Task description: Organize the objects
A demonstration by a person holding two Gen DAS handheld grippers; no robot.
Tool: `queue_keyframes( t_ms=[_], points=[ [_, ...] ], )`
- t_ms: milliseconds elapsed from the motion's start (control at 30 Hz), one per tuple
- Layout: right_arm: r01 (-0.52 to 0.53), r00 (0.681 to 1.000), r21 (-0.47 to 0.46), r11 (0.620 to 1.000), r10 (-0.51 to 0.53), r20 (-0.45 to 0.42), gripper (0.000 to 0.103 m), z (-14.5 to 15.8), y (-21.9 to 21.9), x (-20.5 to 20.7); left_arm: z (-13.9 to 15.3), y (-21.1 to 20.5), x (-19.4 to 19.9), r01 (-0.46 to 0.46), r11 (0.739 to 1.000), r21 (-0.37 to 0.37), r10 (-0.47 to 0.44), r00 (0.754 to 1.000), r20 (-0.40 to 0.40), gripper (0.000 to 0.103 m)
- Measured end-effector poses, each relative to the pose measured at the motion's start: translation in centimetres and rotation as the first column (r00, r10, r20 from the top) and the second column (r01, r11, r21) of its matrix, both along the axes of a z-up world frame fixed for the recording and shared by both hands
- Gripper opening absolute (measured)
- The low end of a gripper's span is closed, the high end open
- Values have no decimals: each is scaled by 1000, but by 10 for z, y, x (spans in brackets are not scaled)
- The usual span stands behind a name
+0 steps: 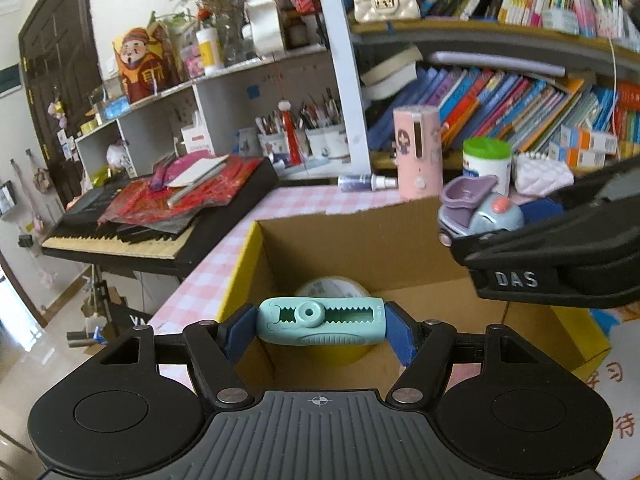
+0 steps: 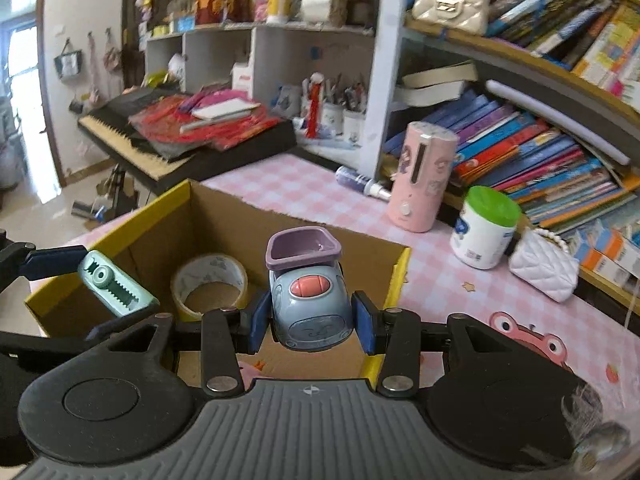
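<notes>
Mint eraser (image 1: pixel 320 321), toy car (image 2: pixel 310 300), both gripped

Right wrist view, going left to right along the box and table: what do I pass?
Teal clip in the left gripper → tape roll → toy car in the right gripper → green-lidded jar → white purse.

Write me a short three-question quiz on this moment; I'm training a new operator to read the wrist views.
1. True or false: the left gripper is shut on the mint-green plastic toothed clip.
2. What does the right gripper hold? A) white quilted purse B) grey-blue toy car with a purple tub C) pink cylinder
3. Fill in: inside the open cardboard box with yellow edges lies a roll of clear ____.

Key: 1 true. 2 B, the grey-blue toy car with a purple tub. 3 tape.
</notes>
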State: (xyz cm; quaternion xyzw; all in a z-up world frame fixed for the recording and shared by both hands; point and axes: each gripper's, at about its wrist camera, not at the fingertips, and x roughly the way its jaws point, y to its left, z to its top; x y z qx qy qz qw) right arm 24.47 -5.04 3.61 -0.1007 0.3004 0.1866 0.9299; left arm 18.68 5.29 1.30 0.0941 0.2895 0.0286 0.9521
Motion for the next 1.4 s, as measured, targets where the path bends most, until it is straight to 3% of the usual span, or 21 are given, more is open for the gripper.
queue_keyframes(
  t_ms=[267,500,833,1100,1267,1400],
  points=[
    [-108,993,-84,991,103,-60,41,-19,17,27,-17,-6,17,-18,999,29,21,996,-84,69],
    [-223,968,-161,961,200,-149,41,-36,33,38,-25,-6,21,-39,998,39,44,992,-121,70],
    [-257,947,-168,952,214,-239,41,-44,37,48,-28,-6,22,-62,997,45,68,989,-130,71],
    [-229,961,-165,959,195,-198,49,-40,36,45,-25,-4,18,-93,995,41,97,988,-116,87],
    [-167,982,-108,980,156,-106,60,-23,26,31,-18,-2,7,-97,995,29,99,991,-87,90],
    [-96,995,-60,994,95,-27,62,-3,16,14,-9,1,-4,-102,995,10,103,994,-45,95]
  ],
)
